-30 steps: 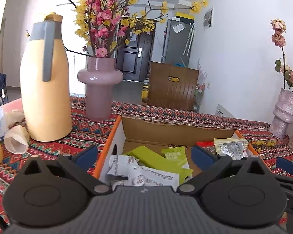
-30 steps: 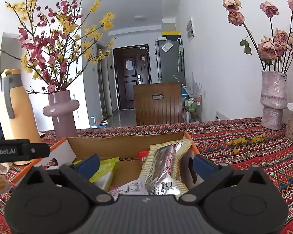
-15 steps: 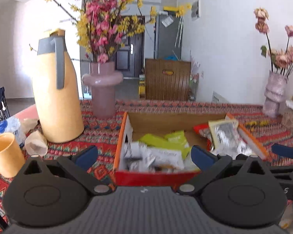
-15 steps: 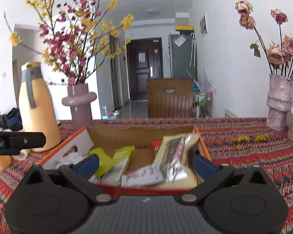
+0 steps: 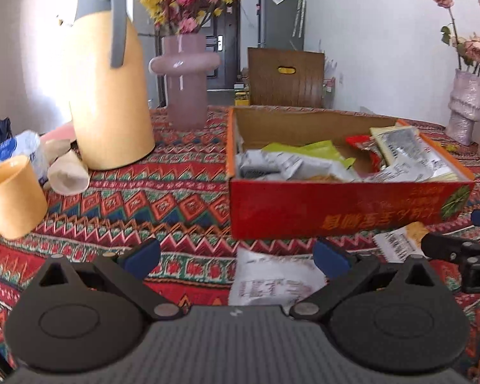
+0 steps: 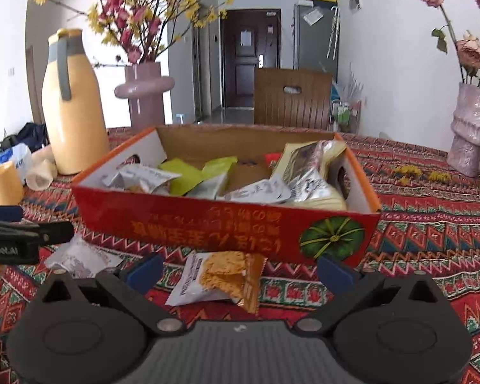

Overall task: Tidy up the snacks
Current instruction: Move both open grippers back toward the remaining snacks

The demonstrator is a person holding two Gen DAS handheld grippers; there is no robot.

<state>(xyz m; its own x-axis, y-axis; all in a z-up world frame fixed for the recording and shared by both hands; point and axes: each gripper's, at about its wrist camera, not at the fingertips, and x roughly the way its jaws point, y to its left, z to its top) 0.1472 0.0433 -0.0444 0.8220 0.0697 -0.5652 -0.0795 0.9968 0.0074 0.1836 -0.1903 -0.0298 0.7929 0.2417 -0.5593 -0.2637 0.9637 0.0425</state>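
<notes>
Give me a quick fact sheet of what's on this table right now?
Box: red cardboard box, open, holding several snack packets
Loose snacks: white packet before left gripper; orange-filled packet before right gripper
Grippers: both open, empty
Left of box: yellow jug, pink vase, paper cup
Surface: patterned tablecloth

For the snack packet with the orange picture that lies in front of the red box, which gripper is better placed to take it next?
Right gripper: open, with the orange snack packet lying between its fingers. The left gripper faces a white packet.
</notes>
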